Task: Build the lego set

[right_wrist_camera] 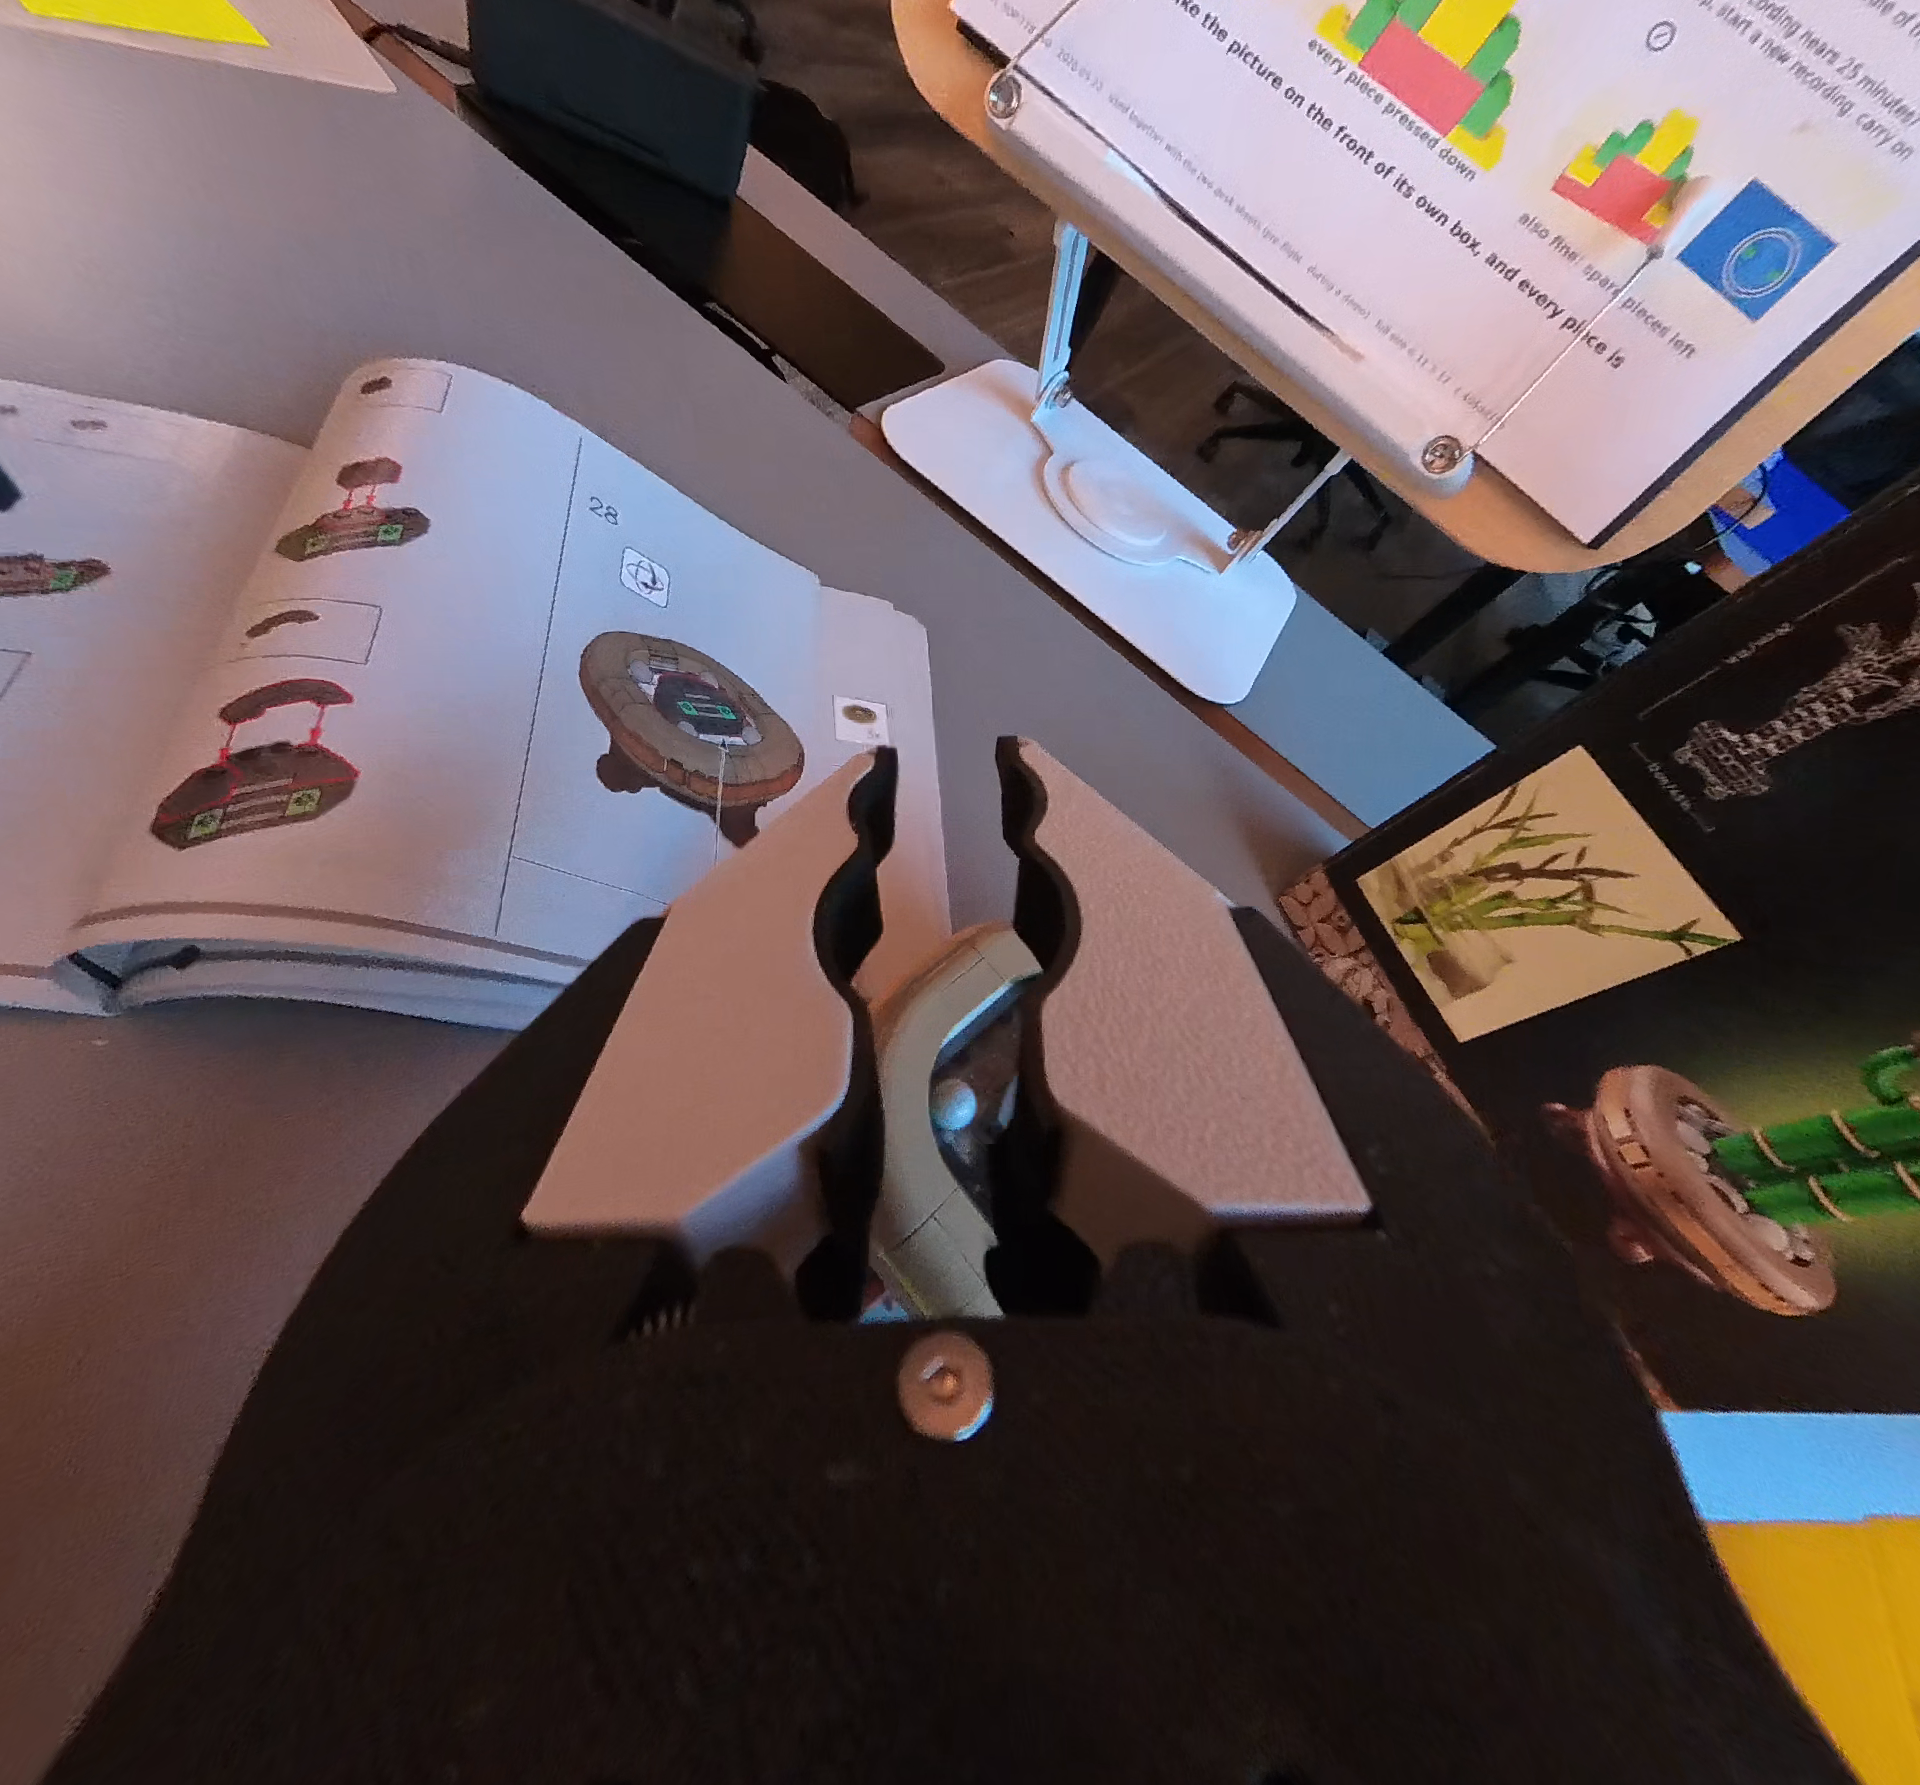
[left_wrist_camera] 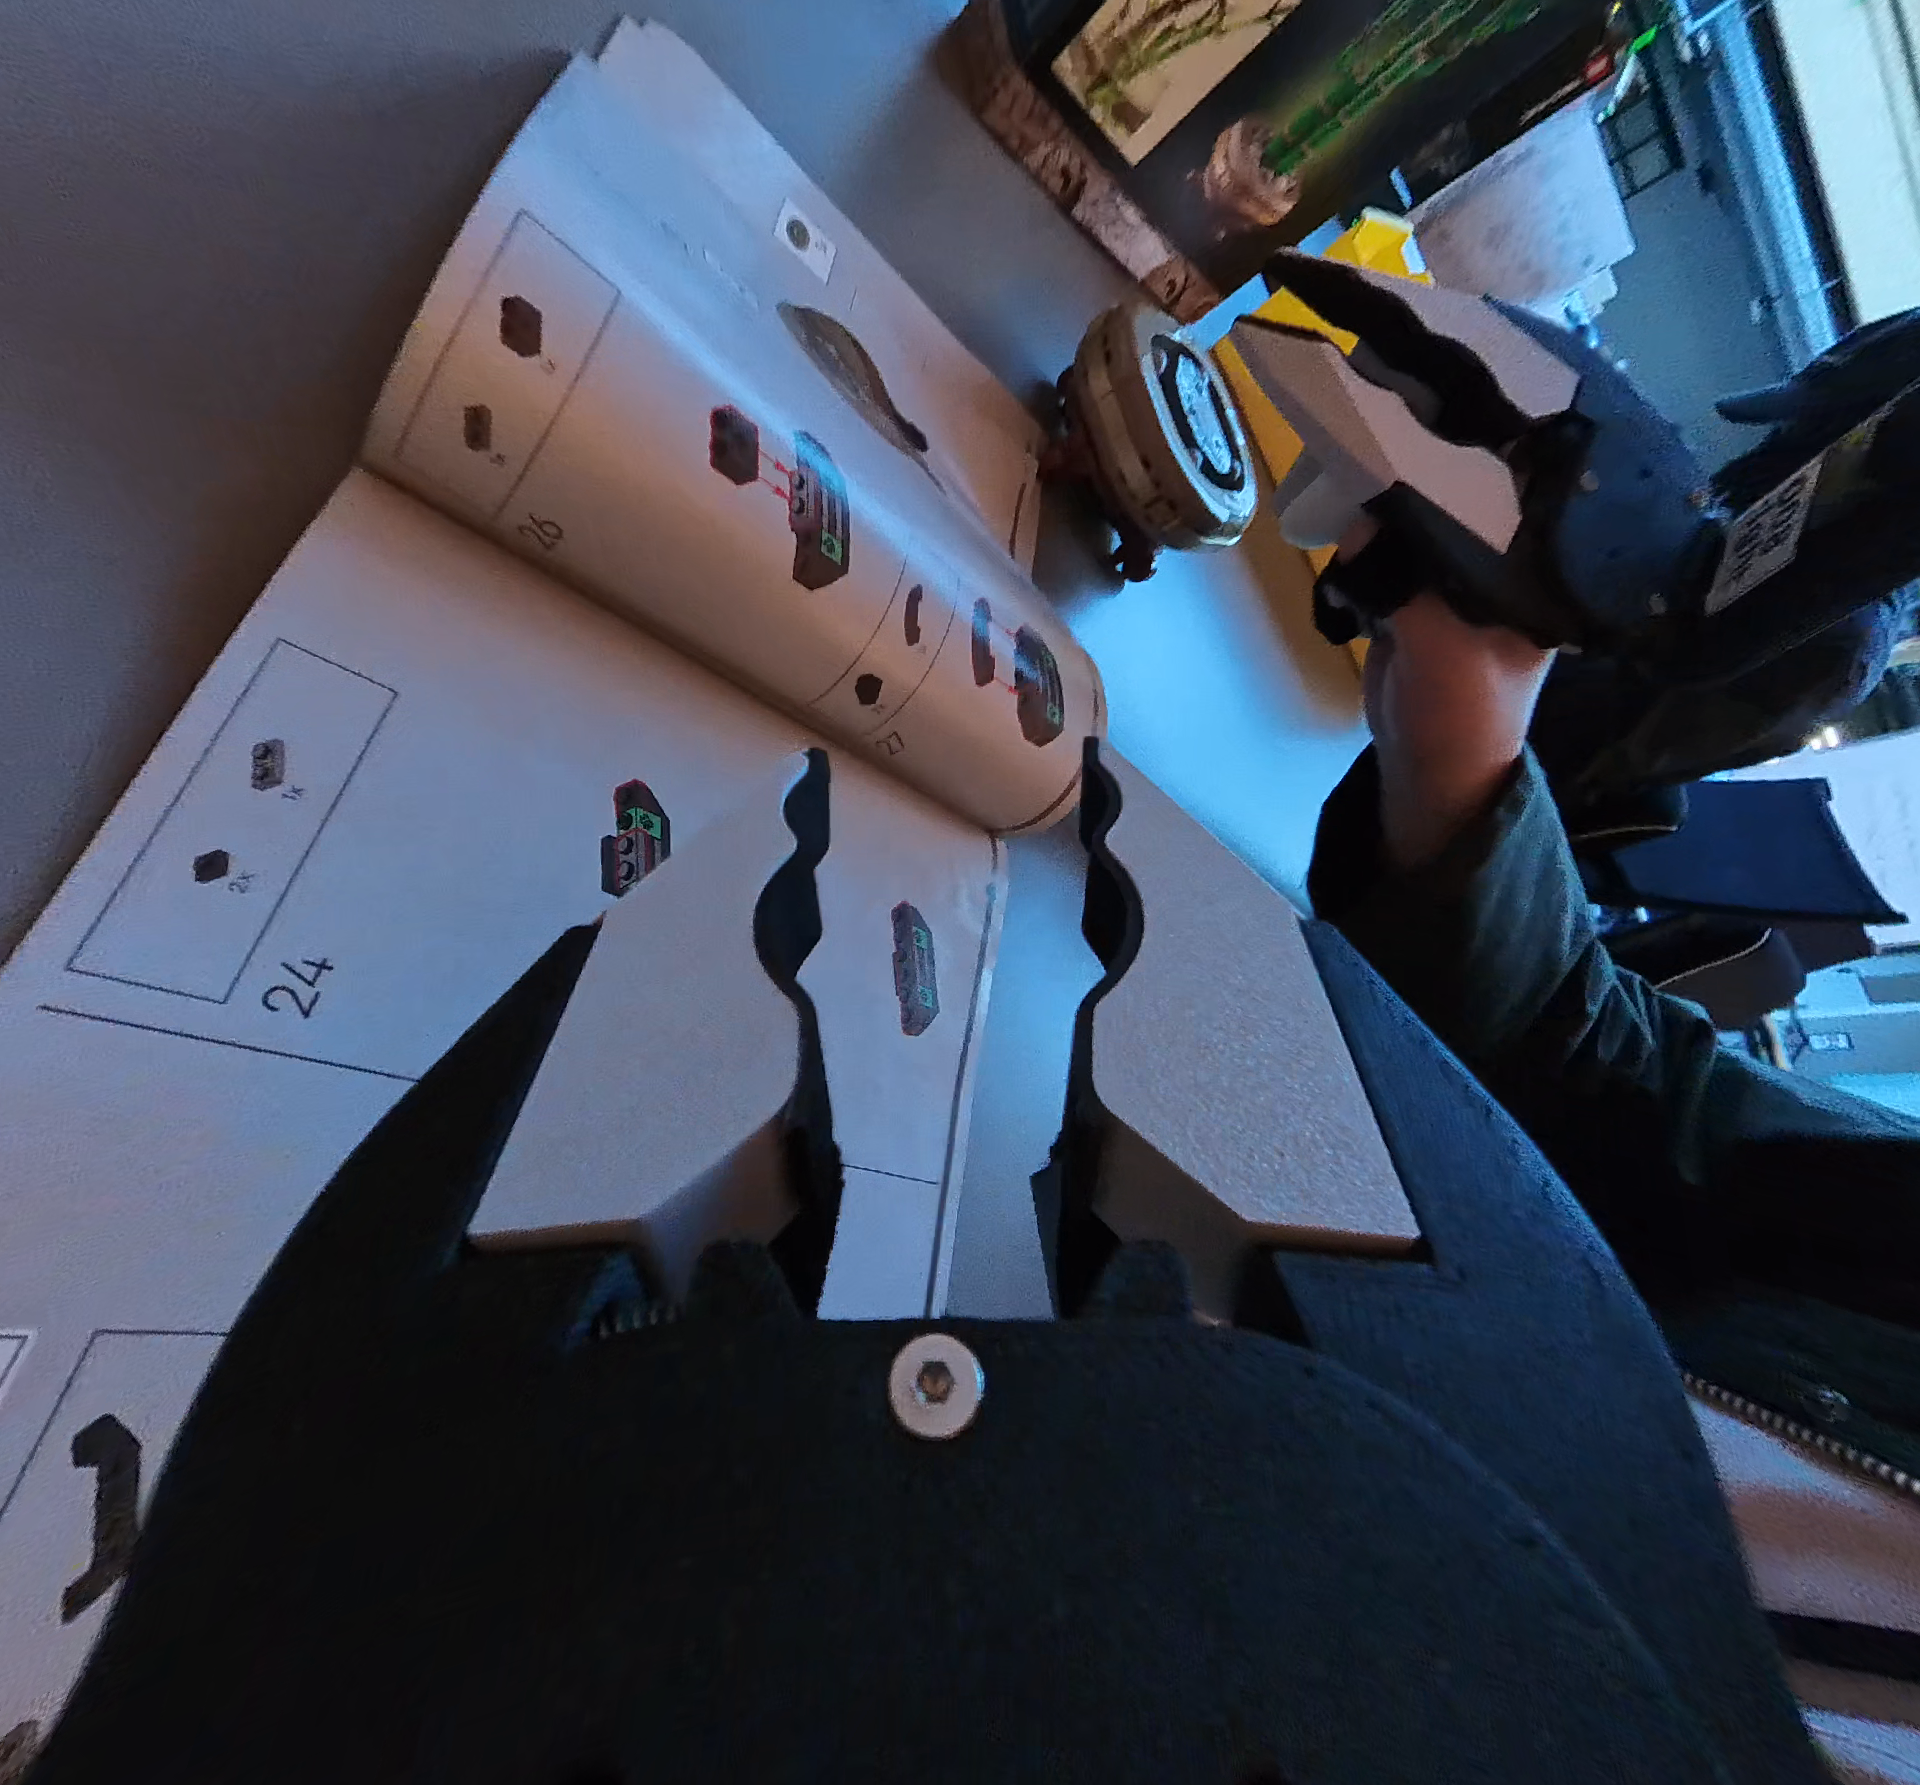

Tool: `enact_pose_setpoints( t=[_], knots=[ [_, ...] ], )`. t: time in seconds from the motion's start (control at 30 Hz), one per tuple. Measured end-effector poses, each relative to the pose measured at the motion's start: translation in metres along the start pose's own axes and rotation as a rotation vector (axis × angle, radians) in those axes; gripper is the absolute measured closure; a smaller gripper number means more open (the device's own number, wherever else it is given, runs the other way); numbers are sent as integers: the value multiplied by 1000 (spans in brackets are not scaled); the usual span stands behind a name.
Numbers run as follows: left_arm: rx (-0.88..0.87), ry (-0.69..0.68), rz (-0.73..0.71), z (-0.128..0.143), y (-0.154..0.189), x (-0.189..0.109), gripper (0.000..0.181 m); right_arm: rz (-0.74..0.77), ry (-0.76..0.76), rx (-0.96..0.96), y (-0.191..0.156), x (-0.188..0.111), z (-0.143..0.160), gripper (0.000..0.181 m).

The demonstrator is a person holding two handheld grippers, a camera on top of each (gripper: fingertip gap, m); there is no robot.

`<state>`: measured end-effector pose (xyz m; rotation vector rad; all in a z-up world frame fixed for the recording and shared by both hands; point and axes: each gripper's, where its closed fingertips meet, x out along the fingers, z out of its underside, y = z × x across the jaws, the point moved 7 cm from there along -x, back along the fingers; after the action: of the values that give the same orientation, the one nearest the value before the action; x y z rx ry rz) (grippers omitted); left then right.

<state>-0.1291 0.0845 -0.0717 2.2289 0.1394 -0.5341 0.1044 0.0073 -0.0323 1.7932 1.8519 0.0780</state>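
Tan round Lego base (right_wrist_camera: 940,1091) in right hand-held gripper (right_wrist_camera: 943,759), printed instruction booklet (right_wrist_camera: 447,696) open

Two grippers (left_wrist_camera: 951,769) (right_wrist_camera: 940,748), one round tan model (left_wrist_camera: 1164,426), one open booklet (left_wrist_camera: 582,655), one box (right_wrist_camera: 1662,1060), one sheet stand (right_wrist_camera: 1101,530).

Two close, tilted wrist views — shared instruction booklet (left_wrist_camera: 644,655) (right_wrist_camera: 436,696).

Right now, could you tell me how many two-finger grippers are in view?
2: the empty left gripper hovers over the open white instruction booklet; the right gripper holds the round tan lego base beside the black set box.
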Motion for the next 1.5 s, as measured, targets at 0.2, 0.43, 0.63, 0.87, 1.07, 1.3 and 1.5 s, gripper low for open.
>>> enact_pose_setpoints(
  t=[0.2, 0.43, 0.63, 0.87, 1.07, 1.3, 1.5],
  knots=[
    [35, -41, -79, 4, -5, 4, 134, -412, -84, -4, -31, 0, 10, 154],
    [80, -166, -226, 15, -17, 8, 133, -478, -128, -287, -65, -1, 18, 138],
    [105, -222, -289, 22, -16, 9, 142, -415, -82, -258, -60, 5, 17, 139],
    [118, -238, -317, 23, -18, 9, 153, -300, -21, -244, -63, 16, 12, 138],
    [106, -236, -309, 23, -19, 8, 155, -379, -93, -276, -52, 2, 18, 117],
    [103, -241, -304, 23, -19, 8, 155, -358, -134, -308, -56, 14, 30, 117],
    [98, -241, -299, 23, -19, 8, 154, -294, -29, -279, -60, 12, 14, 122]
  ],
)
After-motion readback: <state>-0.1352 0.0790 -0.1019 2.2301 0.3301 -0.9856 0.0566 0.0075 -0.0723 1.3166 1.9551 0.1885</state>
